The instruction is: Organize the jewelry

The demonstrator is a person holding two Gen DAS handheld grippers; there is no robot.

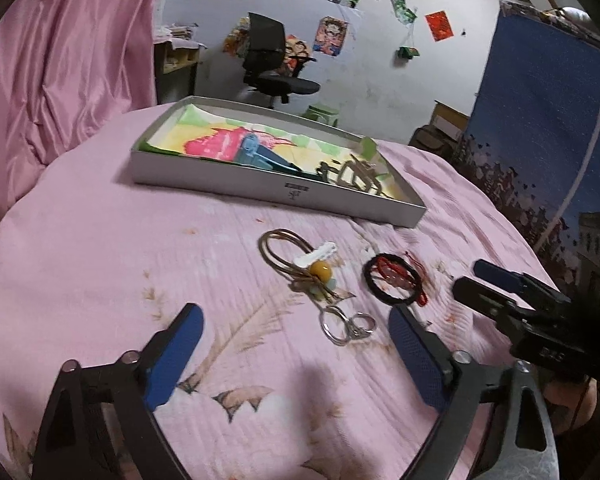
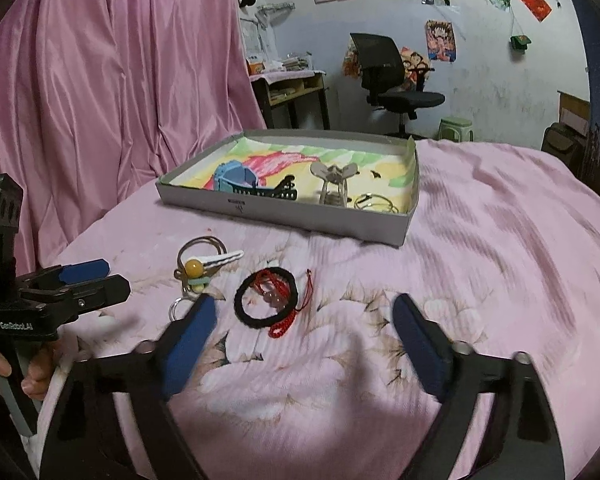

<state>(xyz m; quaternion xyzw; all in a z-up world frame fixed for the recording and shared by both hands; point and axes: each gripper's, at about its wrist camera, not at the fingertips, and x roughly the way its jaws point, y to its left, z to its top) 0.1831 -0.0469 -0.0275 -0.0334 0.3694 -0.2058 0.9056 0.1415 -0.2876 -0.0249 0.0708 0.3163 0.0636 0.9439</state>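
A grey shallow box [image 1: 284, 190] [image 2: 260, 210] with a colourful liner stands at the back of the pink bed. It holds a blue clip [image 2: 236, 178], a black clip [image 2: 278, 190], a beige claw clip [image 2: 334, 184] and thin rings [image 2: 374, 202]. On the cover lie a brown cord with a yellow bead [image 1: 320, 268] [image 2: 193, 267], a white clip [image 1: 320, 252] [image 2: 220, 259], silver rings [image 1: 346, 324] [image 2: 177, 307], and a black hair tie with a red string [image 1: 394, 282] [image 2: 266, 300]. My left gripper [image 1: 296, 332] [image 2: 96, 276] is open and empty just before the rings. My right gripper [image 2: 304, 320] [image 1: 476, 278] is open and empty near the hair tie.
A pink curtain [image 2: 100, 80] hangs at the left. A blue patterned cloth [image 1: 540, 120] stands at the right. An office chair [image 2: 392, 80], a desk [image 2: 292, 92] and a green stool [image 2: 456, 128] stand beyond the bed.
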